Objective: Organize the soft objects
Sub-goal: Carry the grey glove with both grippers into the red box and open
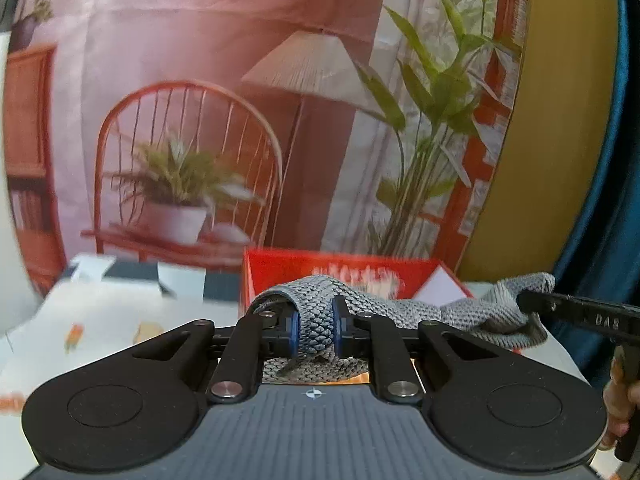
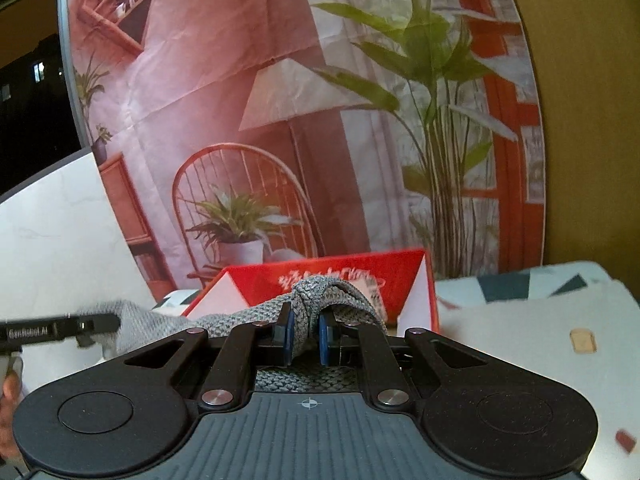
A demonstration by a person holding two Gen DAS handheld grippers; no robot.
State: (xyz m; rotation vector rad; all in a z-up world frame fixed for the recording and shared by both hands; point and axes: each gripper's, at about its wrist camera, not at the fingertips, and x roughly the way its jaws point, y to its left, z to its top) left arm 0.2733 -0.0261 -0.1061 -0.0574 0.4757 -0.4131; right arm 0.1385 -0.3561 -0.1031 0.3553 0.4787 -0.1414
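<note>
A grey knitted cloth [image 1: 384, 312] hangs stretched between both grippers, above the table and in front of an open red box [image 1: 352, 272]. My left gripper [image 1: 315, 330] is shut on one bunched end of it, the blue pads pressing the knit. In the left wrist view the right gripper [image 1: 532, 306] pinches the cloth's other end at the right edge. My right gripper [image 2: 305, 336] is shut on its bunched end of the grey cloth [image 2: 332, 292]. The left gripper [image 2: 106, 326] grips the far end at the left, with the red box [image 2: 360, 276] behind.
A tablecloth [image 1: 100, 320] with small printed shapes covers the table [image 2: 520, 328]. A printed backdrop [image 1: 240, 100] of a chair, lamp and plants stands right behind the box. A hand [image 1: 620, 404] holds the right gripper's handle. A white panel [image 2: 52, 232] stands at the left.
</note>
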